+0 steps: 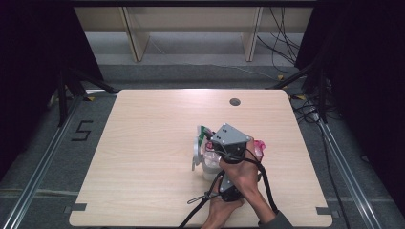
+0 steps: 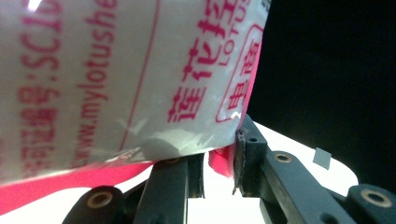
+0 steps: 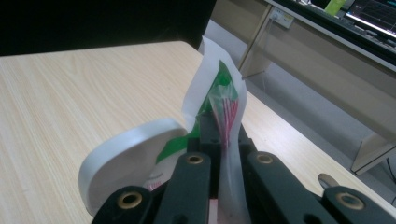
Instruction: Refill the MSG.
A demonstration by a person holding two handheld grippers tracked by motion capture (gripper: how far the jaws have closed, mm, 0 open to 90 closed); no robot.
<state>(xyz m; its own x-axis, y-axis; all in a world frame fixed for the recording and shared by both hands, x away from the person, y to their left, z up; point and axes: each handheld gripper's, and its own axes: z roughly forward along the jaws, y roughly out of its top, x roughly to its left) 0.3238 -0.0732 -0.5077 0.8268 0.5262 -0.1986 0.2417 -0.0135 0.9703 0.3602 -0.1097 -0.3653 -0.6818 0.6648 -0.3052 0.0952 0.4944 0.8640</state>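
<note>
Pale wood makes up the table (image 1: 143, 157), with dark curtains either side. Right of its middle, toward the near edge, a person's two hands crowd together over a white tub (image 1: 208, 168) with a peeled-back lid (image 3: 126, 161). Above the tub, the right gripper (image 3: 219, 140) pinches a clear plastic pouch (image 3: 227, 112) with its jaws closed tight. The left gripper (image 2: 219, 163) clamps the pouch's pink-printed edge. Pulling apart too sharply could rip it unevenly and spill the contents beside the tub.

White printed plastic bag (image 1: 204, 143) sits mid-desk on the pale wooden desk (image 1: 143, 157), right gripper (image 1: 224, 143) just right of it, left gripper (image 1: 229, 188) nearer the front edge.
</note>
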